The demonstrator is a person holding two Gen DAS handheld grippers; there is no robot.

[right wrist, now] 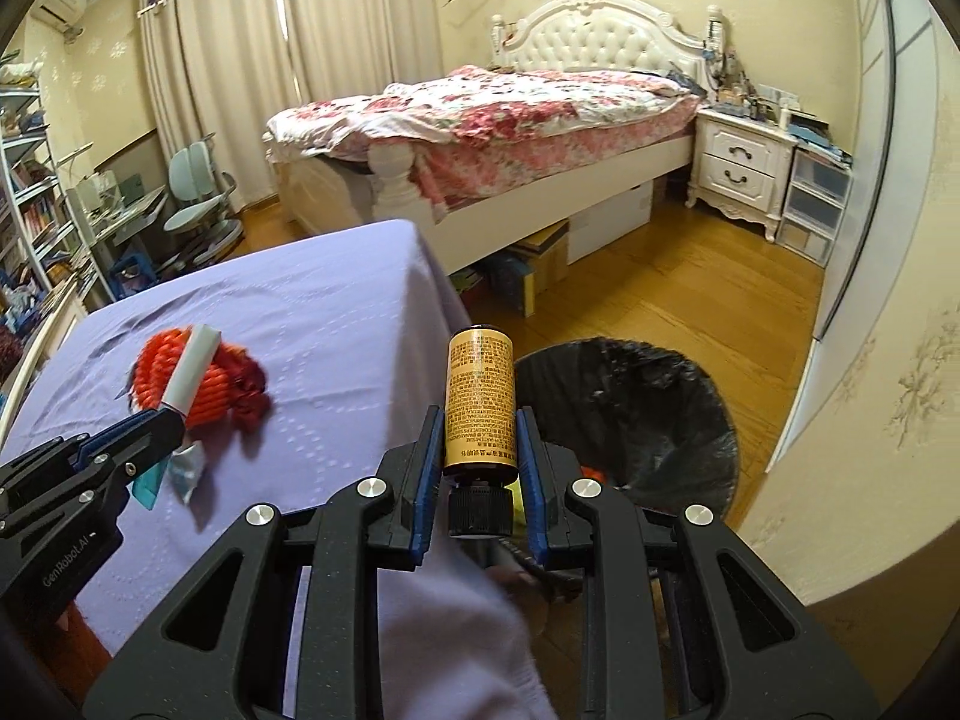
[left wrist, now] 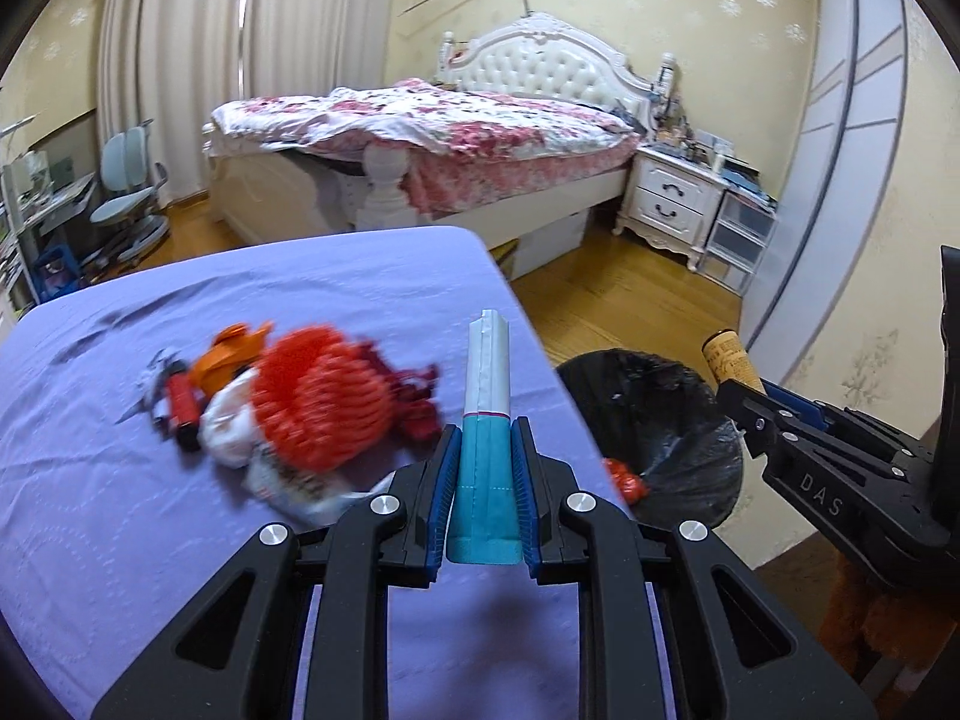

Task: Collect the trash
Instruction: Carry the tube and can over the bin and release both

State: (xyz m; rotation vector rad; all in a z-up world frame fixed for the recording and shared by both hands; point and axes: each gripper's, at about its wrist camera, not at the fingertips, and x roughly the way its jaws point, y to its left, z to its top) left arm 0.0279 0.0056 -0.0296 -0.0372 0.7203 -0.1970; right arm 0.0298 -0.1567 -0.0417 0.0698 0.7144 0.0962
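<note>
Left claw (left wrist: 485, 468) pinches a flat teal pouch (left wrist: 487, 414), right claw (right wrist: 480, 456) a cylindrical amber bottle (right wrist: 480, 402)

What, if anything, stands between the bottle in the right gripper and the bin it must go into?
Nothing visible does. The right gripper holds the bottle past the table's edge, and the bin's open mouth lies just beyond and below it, with no lid on it.

A floral bed (right wrist: 480, 114) stands beside a white nightstand (right wrist: 741, 165).
</note>
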